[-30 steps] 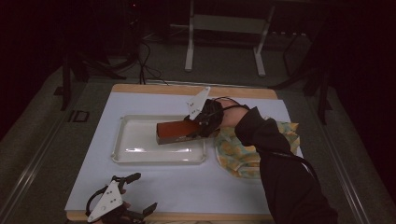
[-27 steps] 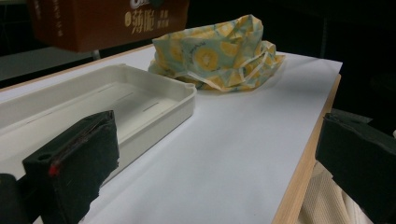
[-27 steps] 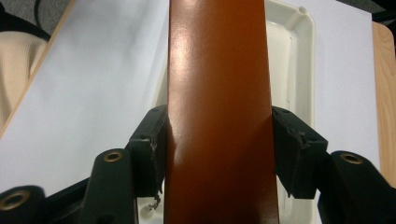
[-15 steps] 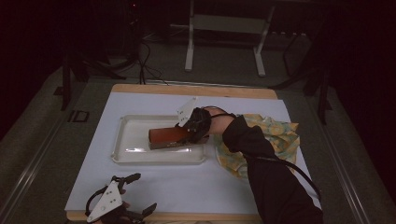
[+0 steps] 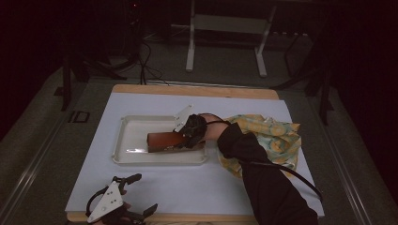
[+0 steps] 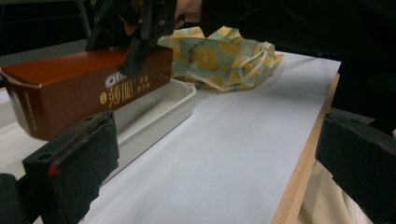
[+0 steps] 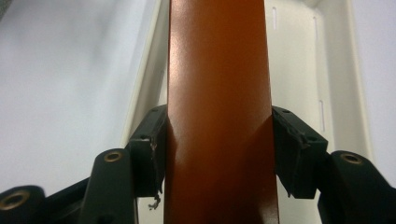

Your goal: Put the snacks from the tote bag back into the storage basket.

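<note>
Item: long reddish-brown cardboard box [image 5: 165,140] with white lettering on its side, gripped near its near end by the right gripper [image 5: 191,131]. In the right gripper view we see both jaws pressed flat against the box's [image 7: 218,112] two long sides, closed to its width. The box runs straight ahead of the jaws, over the shallow white plastic tray [image 5: 123,140]. From the left gripper view its far end [image 6: 28,112] looks low over the tray floor; we cannot tell whether it touches.

Item: left gripper [image 5: 117,208], idle at the near table edge well behind and to the left of the right one, jaws wide apart, holding nothing.

Item: crumpled yellow-and-teal patterned cloth [image 5: 267,138], just behind the right gripper, under the person's dark sleeve [image 5: 263,183].

Handling note, our judgement: the step appears to be setting the box in the tray or lifting it out. We would keep the grip square and light, since thin card can crush; keep the box level so the far end does not drag; and clear the tray's near wall [image 6: 154,119] before any sideways travel.
</note>
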Tool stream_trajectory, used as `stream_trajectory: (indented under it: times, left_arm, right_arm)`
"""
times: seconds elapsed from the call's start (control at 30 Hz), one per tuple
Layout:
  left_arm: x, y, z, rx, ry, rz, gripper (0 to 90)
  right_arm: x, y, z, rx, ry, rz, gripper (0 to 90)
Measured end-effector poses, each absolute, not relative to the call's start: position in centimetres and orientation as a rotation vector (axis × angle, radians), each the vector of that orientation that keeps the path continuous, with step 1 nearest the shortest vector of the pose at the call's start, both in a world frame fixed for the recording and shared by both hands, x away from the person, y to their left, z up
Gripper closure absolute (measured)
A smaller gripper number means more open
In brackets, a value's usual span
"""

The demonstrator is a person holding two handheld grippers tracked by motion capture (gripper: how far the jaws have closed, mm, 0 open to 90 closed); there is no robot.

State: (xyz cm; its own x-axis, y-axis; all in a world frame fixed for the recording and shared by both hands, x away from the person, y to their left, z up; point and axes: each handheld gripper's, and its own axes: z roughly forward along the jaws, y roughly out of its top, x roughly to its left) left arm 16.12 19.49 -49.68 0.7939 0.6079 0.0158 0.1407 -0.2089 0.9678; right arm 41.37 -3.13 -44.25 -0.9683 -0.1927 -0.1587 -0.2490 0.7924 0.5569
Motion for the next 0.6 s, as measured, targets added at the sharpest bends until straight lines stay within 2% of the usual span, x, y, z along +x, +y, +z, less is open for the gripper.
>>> stream_trajectory:
  times: [0.6]
  left_arm:
    - [16.1, 19.5, -49.7, 1.753, 0.585, 0.466, 0.0]
  right_arm:
    - [42.4, -2.7, -46.7, -0.314, 2.923, 0.835, 42.5]
